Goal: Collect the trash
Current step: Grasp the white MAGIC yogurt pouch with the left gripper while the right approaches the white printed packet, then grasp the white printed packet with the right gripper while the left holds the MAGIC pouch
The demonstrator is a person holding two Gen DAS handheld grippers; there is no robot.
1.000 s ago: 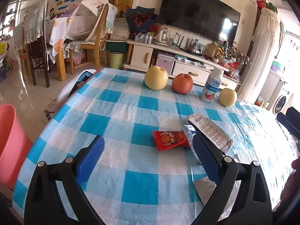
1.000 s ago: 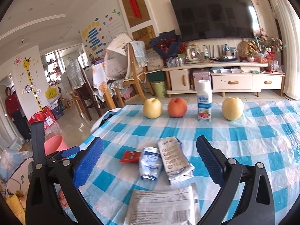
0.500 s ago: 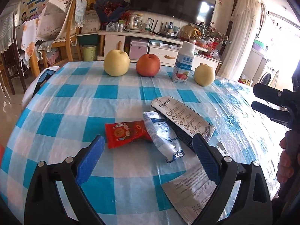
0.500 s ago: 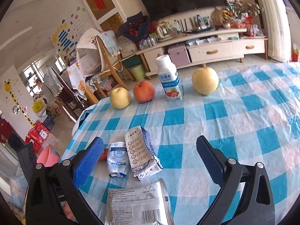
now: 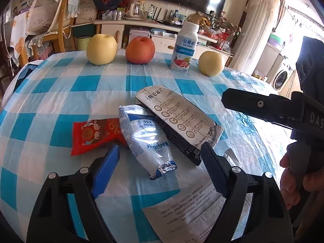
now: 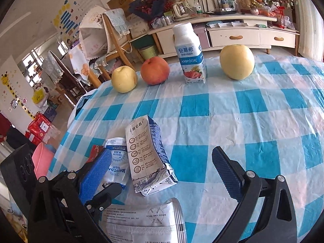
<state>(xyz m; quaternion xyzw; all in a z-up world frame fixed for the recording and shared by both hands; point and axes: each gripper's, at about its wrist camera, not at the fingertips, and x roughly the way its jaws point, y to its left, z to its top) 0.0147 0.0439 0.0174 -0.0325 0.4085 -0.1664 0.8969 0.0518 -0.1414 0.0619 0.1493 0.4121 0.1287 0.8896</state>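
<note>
Several pieces of trash lie on the blue-checked tablecloth [image 5: 60,93]: a red wrapper [image 5: 95,135], a white-blue pouch [image 5: 145,139], a flattened grey carton [image 5: 178,117] and a flat printed packet [image 5: 192,208]. My left gripper [image 5: 160,167] hovers low over the pouch. Its jaws are closing, with the pouch's crimped end between them and a gap on both sides. In the right wrist view my right gripper [image 6: 162,174] stands open around the near end of the carton [image 6: 145,156], beside the pouch [image 6: 117,162] and above the packet [image 6: 141,220]. A right finger [image 5: 253,103] crosses the left wrist view.
Two yellow fruits [image 5: 101,49] [image 5: 211,63], a red apple [image 5: 140,50] and a yogurt bottle [image 5: 185,46] stand in a row at the table's far edge. A pink bucket [image 6: 41,160] sits on the floor to the left. A hand [image 5: 293,182] holds the right gripper.
Both grippers have come down and forward towards the trash, which looks much larger now. The left jaws have narrowed around the pouch. The right gripper has swung in from the right.
</note>
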